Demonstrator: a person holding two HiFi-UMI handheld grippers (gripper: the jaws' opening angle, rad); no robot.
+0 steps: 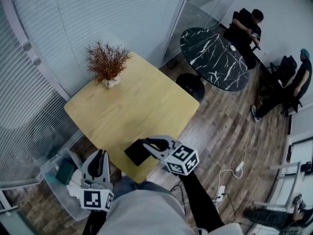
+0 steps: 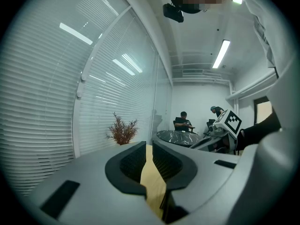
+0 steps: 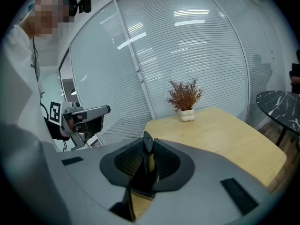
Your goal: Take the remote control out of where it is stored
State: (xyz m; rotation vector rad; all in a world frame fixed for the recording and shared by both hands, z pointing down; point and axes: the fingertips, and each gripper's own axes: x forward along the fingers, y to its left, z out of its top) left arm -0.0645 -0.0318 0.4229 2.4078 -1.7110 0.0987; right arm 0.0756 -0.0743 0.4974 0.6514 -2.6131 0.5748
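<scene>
My right gripper (image 1: 145,143) hovers over the near corner of the yellow table (image 1: 137,102), shut on a flat black thing (image 1: 136,153). Whether this is the remote control or its case I cannot tell. In the right gripper view it stands edge-on as a thin dark strip (image 3: 146,143) between the pads of the right gripper (image 3: 147,148). My left gripper (image 1: 100,156) stays off the table's left corner. Only a narrow gap parts its jaws (image 2: 146,146), and nothing is in it. Each gripper appears in the other's view: left gripper (image 3: 86,116), right gripper (image 2: 225,125).
A potted dry plant (image 1: 107,62) stands at the table's far corner. A clear plastic bin (image 1: 49,170) with a teal item sits on the floor by my left gripper. Beyond are a round black marble table (image 1: 213,58), seated people, floor cables (image 1: 220,190) and a blinds-covered glass wall.
</scene>
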